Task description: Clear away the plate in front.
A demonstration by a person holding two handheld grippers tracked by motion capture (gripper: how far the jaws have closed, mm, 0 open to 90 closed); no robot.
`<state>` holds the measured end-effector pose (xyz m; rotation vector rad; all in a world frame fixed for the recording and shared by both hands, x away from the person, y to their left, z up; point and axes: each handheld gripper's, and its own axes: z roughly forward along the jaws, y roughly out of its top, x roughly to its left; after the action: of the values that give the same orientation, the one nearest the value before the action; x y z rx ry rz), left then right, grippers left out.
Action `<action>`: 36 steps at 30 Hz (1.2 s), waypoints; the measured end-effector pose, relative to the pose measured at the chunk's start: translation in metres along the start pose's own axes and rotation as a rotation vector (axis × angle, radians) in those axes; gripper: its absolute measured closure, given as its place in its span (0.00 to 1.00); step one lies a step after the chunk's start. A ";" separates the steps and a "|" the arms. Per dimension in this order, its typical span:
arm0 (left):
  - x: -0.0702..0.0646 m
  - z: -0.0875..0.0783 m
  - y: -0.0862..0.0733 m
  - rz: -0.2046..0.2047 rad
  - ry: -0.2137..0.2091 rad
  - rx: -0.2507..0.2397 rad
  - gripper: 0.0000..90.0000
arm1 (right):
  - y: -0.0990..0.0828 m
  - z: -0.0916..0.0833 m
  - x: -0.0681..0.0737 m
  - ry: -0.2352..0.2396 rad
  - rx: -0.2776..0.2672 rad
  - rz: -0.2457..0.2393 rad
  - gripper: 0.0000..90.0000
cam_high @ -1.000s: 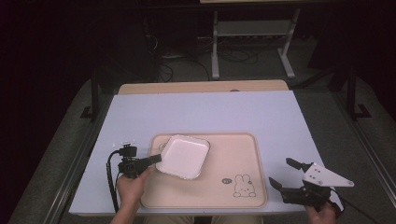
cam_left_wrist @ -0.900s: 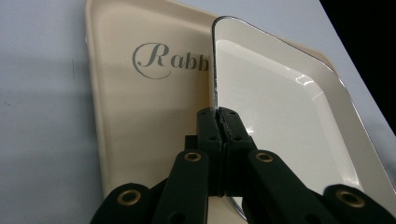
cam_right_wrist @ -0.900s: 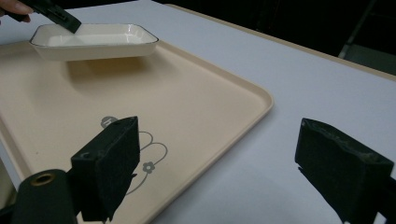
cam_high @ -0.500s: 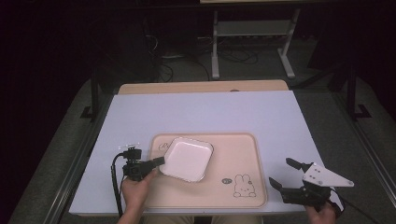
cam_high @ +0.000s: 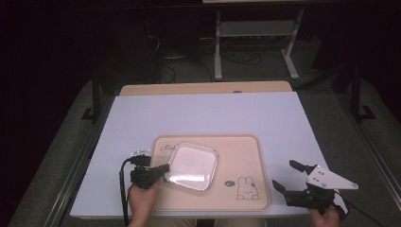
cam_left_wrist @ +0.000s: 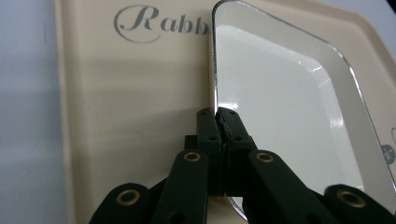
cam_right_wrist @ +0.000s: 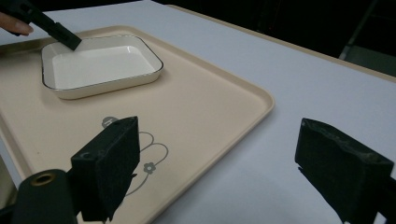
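Note:
A white square dish (cam_high: pixel 193 164) with a thin dark rim lies on a beige tray (cam_high: pixel 239 150) printed with a rabbit. My left gripper (cam_high: pixel 165 168) is shut on the dish's left rim. In the left gripper view its jaws (cam_left_wrist: pixel 218 117) pinch that edge, with the dish (cam_left_wrist: pixel 285 107) to the right and the tray (cam_left_wrist: pixel 130 98) beneath. My right gripper (cam_high: pixel 285 174) is open just off the tray's right front corner, holding nothing. In the right gripper view its pads (cam_right_wrist: pixel 224 163) stand wide apart over the tray edge (cam_right_wrist: pixel 205 112), and the dish (cam_right_wrist: pixel 100 65) rests flat beyond, with the left gripper (cam_right_wrist: pixel 66 36) on its rim.
The tray sits on a pale lilac table top (cam_high: pixel 203 113) with open surface behind and to both sides. A wooden board edge (cam_high: pixel 203 88) runs along the far side. Beyond stand a metal stand (cam_high: pixel 255 33) and floor cables.
The left gripper and the dish have shifted a little toward the person, and the dish has settled lower on the tray. The right gripper has stayed put.

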<state>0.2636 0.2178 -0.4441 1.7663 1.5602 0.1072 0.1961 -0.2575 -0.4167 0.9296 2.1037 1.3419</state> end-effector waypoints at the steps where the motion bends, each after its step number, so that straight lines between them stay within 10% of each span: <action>1: -0.001 0.000 -0.001 -0.002 0.002 -0.002 0.98 | 0.000 0.000 0.000 0.000 0.000 0.001 0.15; 36: -0.024 -0.008 -0.021 0.019 -0.073 0.013 0.75 | 0.000 -0.001 0.000 -0.005 0.000 0.003 0.15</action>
<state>0.2361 0.2002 -0.4409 1.7758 1.4951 0.0409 0.1952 -0.2579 -0.4163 0.9353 2.0991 1.3399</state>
